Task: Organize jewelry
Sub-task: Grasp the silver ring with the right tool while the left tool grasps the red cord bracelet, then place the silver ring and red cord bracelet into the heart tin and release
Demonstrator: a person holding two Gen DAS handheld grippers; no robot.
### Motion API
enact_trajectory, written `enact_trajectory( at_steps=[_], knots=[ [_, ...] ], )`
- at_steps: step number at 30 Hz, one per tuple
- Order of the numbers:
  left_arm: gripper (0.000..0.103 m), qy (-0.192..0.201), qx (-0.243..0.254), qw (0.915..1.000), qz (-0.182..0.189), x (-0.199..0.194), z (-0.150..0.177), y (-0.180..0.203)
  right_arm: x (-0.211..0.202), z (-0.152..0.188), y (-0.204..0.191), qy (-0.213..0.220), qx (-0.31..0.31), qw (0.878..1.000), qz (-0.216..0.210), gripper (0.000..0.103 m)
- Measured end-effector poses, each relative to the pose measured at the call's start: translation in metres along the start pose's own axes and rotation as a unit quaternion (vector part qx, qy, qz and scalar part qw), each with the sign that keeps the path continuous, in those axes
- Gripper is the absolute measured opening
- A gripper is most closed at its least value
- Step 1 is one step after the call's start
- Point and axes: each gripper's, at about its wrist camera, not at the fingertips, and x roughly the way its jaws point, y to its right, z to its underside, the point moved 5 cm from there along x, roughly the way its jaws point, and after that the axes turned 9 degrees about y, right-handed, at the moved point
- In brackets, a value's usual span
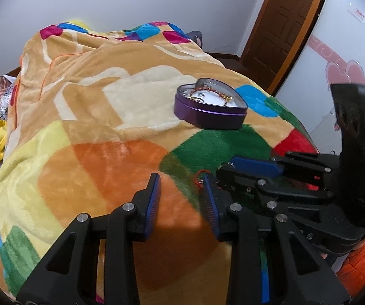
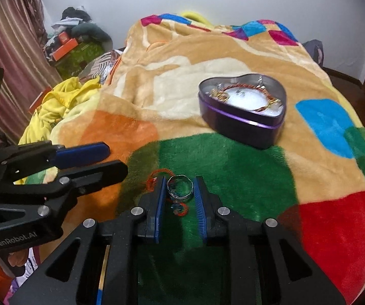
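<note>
A purple heart-shaped tin [image 2: 243, 117] stands open on the blanket, with an orange and gold bracelet [image 2: 246, 87] and small pieces on its white lining; it also shows in the left wrist view [image 1: 209, 110]. A silver ring [image 2: 179, 186] lies on the green patch with an orange cord [image 2: 157, 176] beside and under it. My right gripper [image 2: 178, 190] is open, its blue pads on either side of the ring, apart from it. My left gripper [image 1: 181, 185] is open and empty over the orange patch, just left of the right gripper [image 1: 253, 170].
A colourful fleece blanket [image 1: 93, 117] covers the bed. Yellow cloth [image 2: 62, 99] and clutter lie at the bed's left side by a curtain. A brown door [image 1: 284, 25] stands at the far right.
</note>
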Motion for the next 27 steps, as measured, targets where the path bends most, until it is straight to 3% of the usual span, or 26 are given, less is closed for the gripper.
enact_trajectory(
  at_steps=[9, 12, 14, 17, 27],
  knots=[
    [0.028, -0.033, -0.02, 0.999, 0.022, 0.03, 0.007, 0.009, -0.016, -0.007, 0.021, 0.019, 0.005, 0.999, 0.027, 0.02],
    [0.02, -0.038, -0.019, 0.9988, 0.025, 0.033, 0.009, 0.011, -0.018, -0.006, 0.025, 0.02, 0.009, 0.999, 0.032, 0.02],
    [0.009, -0.041, -0.018, 0.9986, 0.029, 0.033, 0.01, 0.012, -0.019, -0.006, 0.026, 0.021, 0.012, 0.999, 0.032, 0.02],
    [0.004, -0.04, -0.018, 0.9986, 0.03, 0.031, 0.011, 0.012, -0.02, -0.007, 0.029, 0.025, 0.019, 0.999, 0.032, 0.02],
    [0.003, -0.005, -0.01, 0.9999, 0.009, 0.013, -0.005, 0.017, -0.032, -0.013, 0.032, 0.042, 0.021, 0.998, 0.034, 0.02]
  ],
)
